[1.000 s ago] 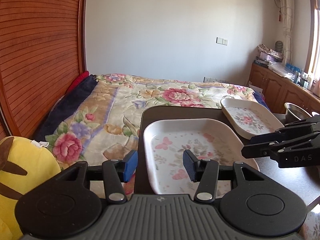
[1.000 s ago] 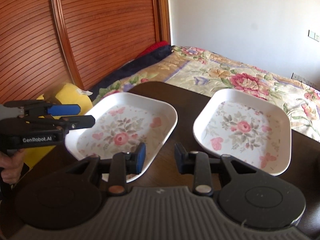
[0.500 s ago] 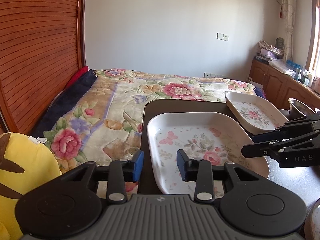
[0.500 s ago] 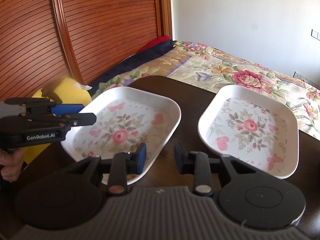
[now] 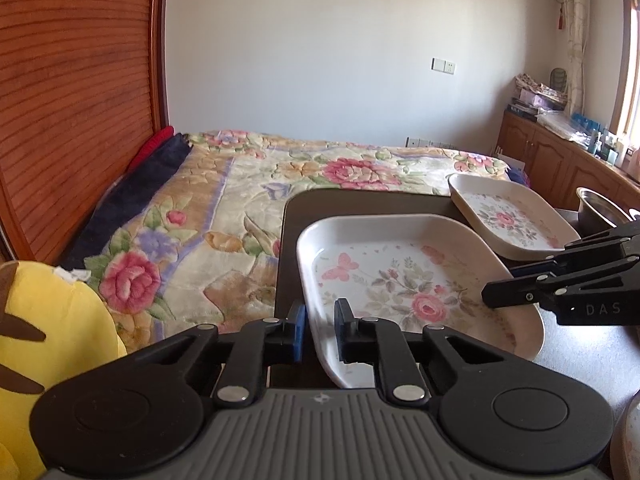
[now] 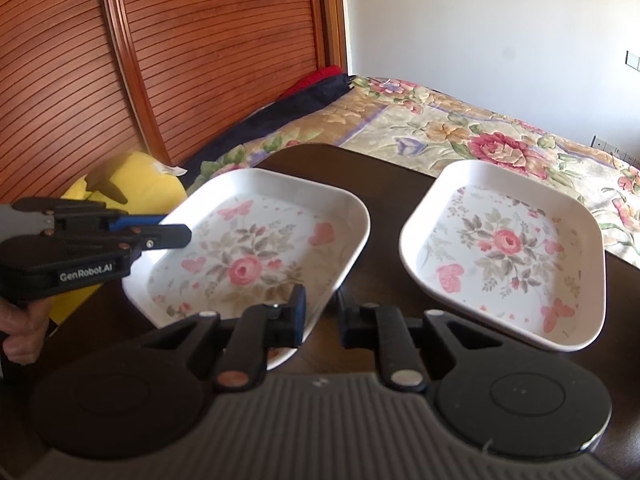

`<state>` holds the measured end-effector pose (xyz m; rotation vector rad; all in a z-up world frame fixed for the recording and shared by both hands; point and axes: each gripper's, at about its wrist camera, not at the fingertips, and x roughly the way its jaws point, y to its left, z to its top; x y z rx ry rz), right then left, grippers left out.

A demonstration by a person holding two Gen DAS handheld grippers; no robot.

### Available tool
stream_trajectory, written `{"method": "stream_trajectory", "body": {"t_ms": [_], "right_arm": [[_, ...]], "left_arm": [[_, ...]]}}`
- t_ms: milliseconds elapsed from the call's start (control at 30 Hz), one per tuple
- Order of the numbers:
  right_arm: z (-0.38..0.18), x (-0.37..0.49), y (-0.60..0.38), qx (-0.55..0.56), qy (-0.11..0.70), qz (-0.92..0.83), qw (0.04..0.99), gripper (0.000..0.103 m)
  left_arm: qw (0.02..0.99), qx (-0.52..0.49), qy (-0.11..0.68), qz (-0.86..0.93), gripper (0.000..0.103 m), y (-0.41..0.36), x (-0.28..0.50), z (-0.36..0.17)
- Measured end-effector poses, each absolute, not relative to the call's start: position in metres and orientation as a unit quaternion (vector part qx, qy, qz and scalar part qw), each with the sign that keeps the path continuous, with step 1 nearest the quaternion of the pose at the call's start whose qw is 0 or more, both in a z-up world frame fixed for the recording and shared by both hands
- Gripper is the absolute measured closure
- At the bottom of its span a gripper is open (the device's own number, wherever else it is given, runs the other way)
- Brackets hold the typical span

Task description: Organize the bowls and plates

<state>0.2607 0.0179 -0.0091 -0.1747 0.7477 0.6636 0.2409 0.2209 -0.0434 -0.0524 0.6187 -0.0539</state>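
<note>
Two white square floral plates lie on a dark table (image 6: 384,184). My left gripper (image 5: 320,330) is clamped on the near-left rim of the nearer plate (image 5: 400,276), and the white rim fills the gap between its pads. From the right wrist view it (image 6: 176,232) sits at that plate's (image 6: 248,248) left edge. My right gripper (image 6: 323,318) straddles the same plate's right rim, jaws narrow, with a strip of dark table showing beside the rim. The left wrist view shows it (image 5: 500,284) at the plate's right side. The second plate (image 6: 504,248) (image 5: 504,216) lies untouched beyond.
A metal bowl (image 5: 596,208) stands at the table's far right. A bed with a floral cover (image 5: 280,184) borders the table's left and far sides. A yellow plush (image 5: 48,320) lies at the near left. A hand (image 6: 20,332) holds the left gripper.
Both grippers have narrowed their jaws around opposite rims of the nearer plate. The left one has slid right, so the rim now sits between its pads.
</note>
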Motion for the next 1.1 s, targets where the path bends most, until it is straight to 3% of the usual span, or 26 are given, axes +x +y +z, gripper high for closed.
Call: {"method": "stream_trajectory", "body": {"t_ms": [1100], "right_arm": [[0.036, 0.210, -0.047, -0.084, 0.302, 0.307, 0.898, 0.089]], "left_arm": [[0.959, 0.006, 0.281, -0.032, 0.090, 0.155, 0.186, 0.008]]}}
